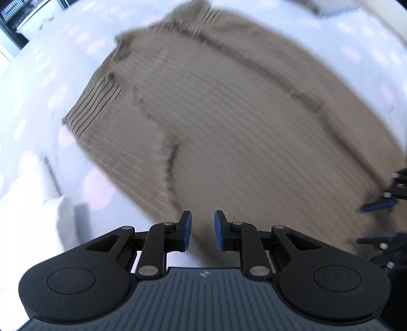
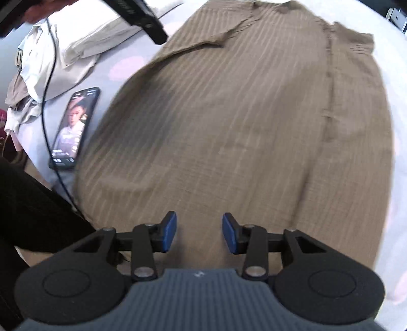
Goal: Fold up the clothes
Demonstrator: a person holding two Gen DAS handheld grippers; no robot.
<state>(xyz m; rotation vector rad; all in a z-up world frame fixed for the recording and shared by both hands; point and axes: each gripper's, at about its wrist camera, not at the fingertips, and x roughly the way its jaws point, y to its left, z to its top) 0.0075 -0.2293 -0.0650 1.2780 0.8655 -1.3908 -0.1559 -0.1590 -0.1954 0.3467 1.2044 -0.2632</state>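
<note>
A brown striped garment (image 1: 229, 122) lies spread flat on a white sheet with pale pink dots (image 1: 38, 84). A ribbed cuff or hem shows at its left edge. My left gripper (image 1: 202, 230) hovers over the garment's near edge, jaws a little apart with nothing between the blue pads. In the right wrist view the same garment (image 2: 241, 127) fills the middle. My right gripper (image 2: 199, 233) hangs above its near part, open and empty. The right gripper's fingers (image 1: 379, 205) also show at the right edge of the left wrist view.
A lit phone (image 2: 73, 127) lies left of the garment, with a black cable (image 2: 47, 101) running past it. A heap of pale clothes (image 2: 76, 43) sits at the back left. A hand holds a black device (image 2: 142, 17) at the top. Dark clothing (image 2: 30, 216) fills the lower left.
</note>
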